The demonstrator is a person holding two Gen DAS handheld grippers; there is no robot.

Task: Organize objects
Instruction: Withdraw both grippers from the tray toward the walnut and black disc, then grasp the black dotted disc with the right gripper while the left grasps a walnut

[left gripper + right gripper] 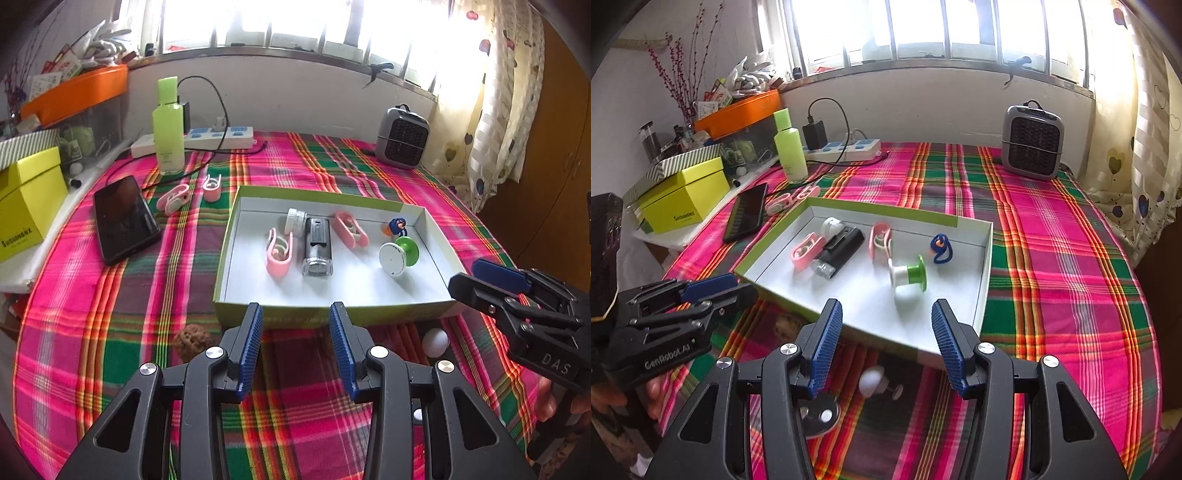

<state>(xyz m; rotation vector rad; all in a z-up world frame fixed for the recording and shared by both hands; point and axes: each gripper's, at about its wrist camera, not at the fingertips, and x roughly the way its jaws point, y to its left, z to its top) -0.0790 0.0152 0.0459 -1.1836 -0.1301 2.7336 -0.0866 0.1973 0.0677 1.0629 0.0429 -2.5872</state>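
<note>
A shallow white box with a green rim [332,314] lies on the plaid cloth. In it are two pink clips [279,253] [351,229], a grey-black device [317,245], a small white jar [296,219], a green-white spool [399,255] and a blue-orange toy [397,226]. Two more pink clips [173,198] [211,187] lie outside, by the phone. My left gripper [296,314] hovers before the box's near wall, open and empty. My right gripper [886,310] hangs over the box's near corner, open and empty. A walnut [188,341] and a white ball [436,341] lie in front of the box.
A black phone [123,218], a green bottle [168,125] and a power strip [207,138] sit at the back left. A yellow box [29,199] stands off the left edge. A grey heater [402,138] stands at the back right. A round metal piece [820,413] lies under my right gripper.
</note>
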